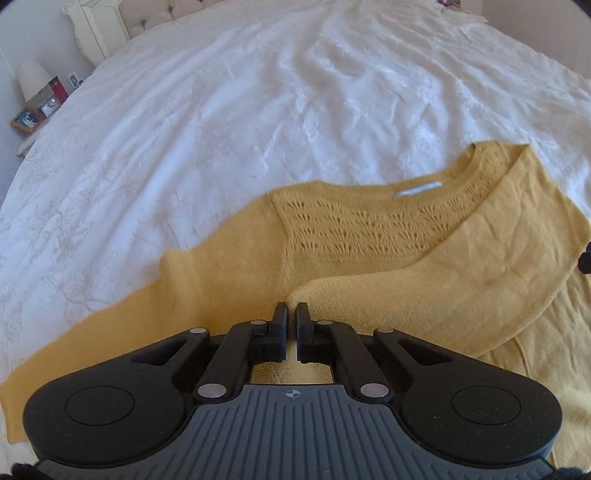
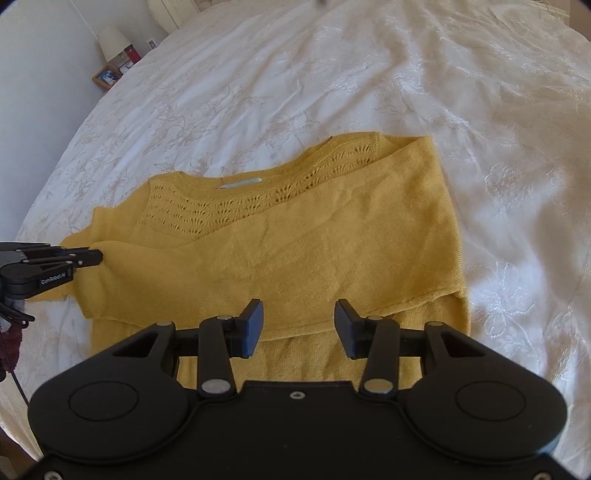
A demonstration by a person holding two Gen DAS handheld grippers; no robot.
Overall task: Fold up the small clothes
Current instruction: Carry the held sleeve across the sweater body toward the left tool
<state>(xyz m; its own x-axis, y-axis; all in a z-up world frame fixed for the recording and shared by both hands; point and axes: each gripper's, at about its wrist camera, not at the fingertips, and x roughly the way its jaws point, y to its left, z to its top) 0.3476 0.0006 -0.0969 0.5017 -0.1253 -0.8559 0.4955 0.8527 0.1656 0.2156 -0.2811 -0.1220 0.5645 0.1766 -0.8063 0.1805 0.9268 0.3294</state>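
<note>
A mustard-yellow knit sweater (image 1: 369, 236) lies on the white bedspread, its right side folded over the body; it also shows in the right wrist view (image 2: 295, 243). My left gripper (image 1: 291, 314) is shut on the cuff of the folded-over sleeve (image 1: 325, 291) above the sweater's middle. In the right wrist view the left gripper (image 2: 94, 256) sits at the sweater's left edge. My right gripper (image 2: 299, 325) is open and empty, just above the sweater's lower folded edge. The other sleeve (image 1: 74, 354) stretches out to the left.
The white embroidered bedspread (image 1: 258, 110) spreads all around the sweater. A bedside table with a lamp (image 1: 33, 79) and picture frames (image 1: 26, 120) stands at the far left. A headboard (image 1: 166, 14) is at the back.
</note>
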